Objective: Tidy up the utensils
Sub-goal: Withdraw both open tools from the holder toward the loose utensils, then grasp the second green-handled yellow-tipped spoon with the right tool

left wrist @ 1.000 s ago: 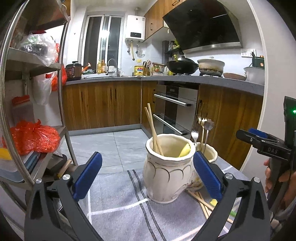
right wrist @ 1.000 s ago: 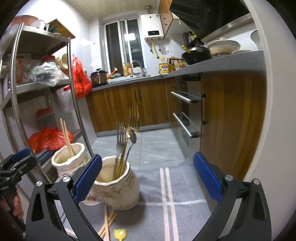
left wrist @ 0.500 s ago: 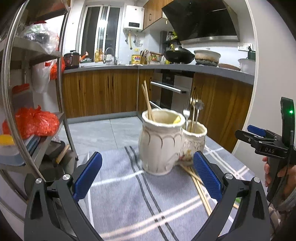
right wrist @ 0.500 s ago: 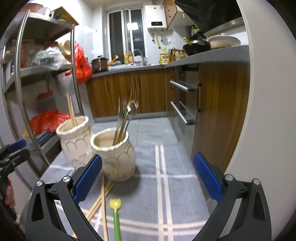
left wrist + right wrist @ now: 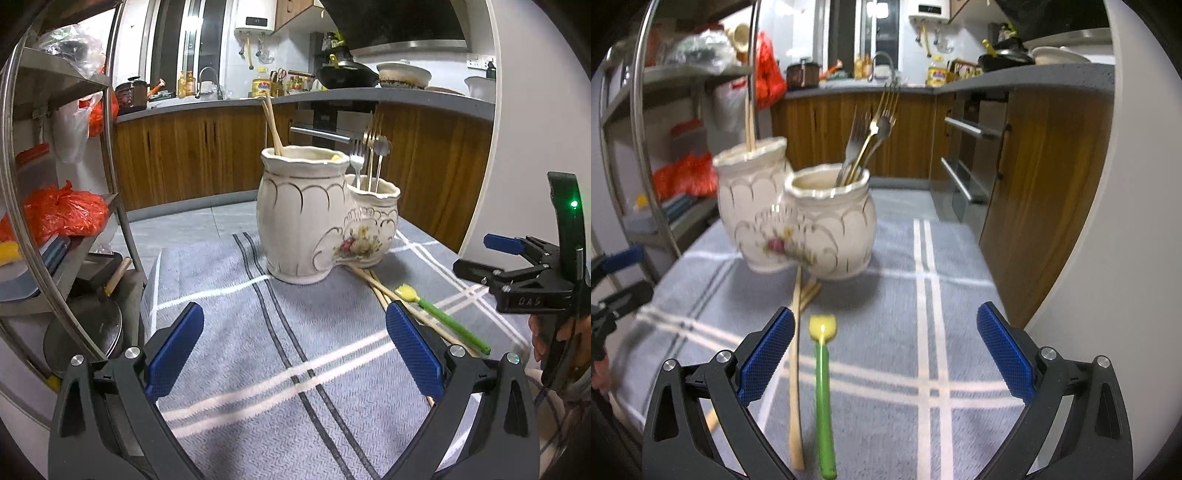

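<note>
A cream ceramic double holder stands on the grey striped cloth [image 5: 288, 354]. Its taller pot [image 5: 301, 218] [image 5: 750, 195] holds wooden chopsticks [image 5: 272, 125]; the lower pot [image 5: 373, 221] [image 5: 831, 225] holds forks and a spoon [image 5: 871, 136]. On the cloth in front lie loose chopsticks [image 5: 796, 373] [image 5: 376, 288] and a green stick with a yellow tulip tip [image 5: 823, 387] [image 5: 443, 317]. My left gripper [image 5: 295, 347] is open and empty, back from the pots. My right gripper [image 5: 886, 347] is open, low over the cloth, with the green stick just inside its left finger.
A metal shelf rack [image 5: 62, 184] with red bags stands left of the table. Wooden kitchen cabinets [image 5: 1034, 184] and an oven lie beyond the table's far edge. The right gripper [image 5: 528, 280], held by a hand, shows at the right of the left wrist view.
Both grippers have drawn back and dropped lower; the pots now look farther away and the loose chopsticks and green stick have come fully into view. Both stay open.
</note>
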The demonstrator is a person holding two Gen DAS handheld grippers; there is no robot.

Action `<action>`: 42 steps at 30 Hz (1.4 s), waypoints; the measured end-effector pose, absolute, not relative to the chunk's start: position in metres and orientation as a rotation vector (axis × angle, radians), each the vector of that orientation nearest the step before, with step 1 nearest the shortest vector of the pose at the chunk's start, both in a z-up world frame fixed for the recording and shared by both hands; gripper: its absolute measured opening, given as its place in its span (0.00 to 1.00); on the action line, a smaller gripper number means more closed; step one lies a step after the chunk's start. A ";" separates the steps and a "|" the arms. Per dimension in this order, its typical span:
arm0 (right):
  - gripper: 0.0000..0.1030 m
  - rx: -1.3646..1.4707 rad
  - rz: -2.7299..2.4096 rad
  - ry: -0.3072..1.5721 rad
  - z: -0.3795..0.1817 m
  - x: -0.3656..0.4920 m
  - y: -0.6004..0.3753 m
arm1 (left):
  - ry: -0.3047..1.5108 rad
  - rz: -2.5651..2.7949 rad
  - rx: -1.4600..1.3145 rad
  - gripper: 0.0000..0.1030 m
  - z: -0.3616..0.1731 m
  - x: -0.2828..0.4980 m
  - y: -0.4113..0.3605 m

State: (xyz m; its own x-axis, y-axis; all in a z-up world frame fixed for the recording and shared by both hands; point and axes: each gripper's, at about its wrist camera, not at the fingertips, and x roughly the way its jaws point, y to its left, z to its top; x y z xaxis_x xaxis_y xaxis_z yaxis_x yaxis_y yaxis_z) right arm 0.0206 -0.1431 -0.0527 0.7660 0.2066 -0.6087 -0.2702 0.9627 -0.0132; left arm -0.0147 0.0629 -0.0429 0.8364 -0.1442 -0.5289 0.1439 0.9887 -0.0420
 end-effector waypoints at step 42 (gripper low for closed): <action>0.10 -0.039 0.477 0.825 -0.070 0.033 -0.134 | 0.670 -0.186 0.034 0.94 -0.051 -0.002 0.031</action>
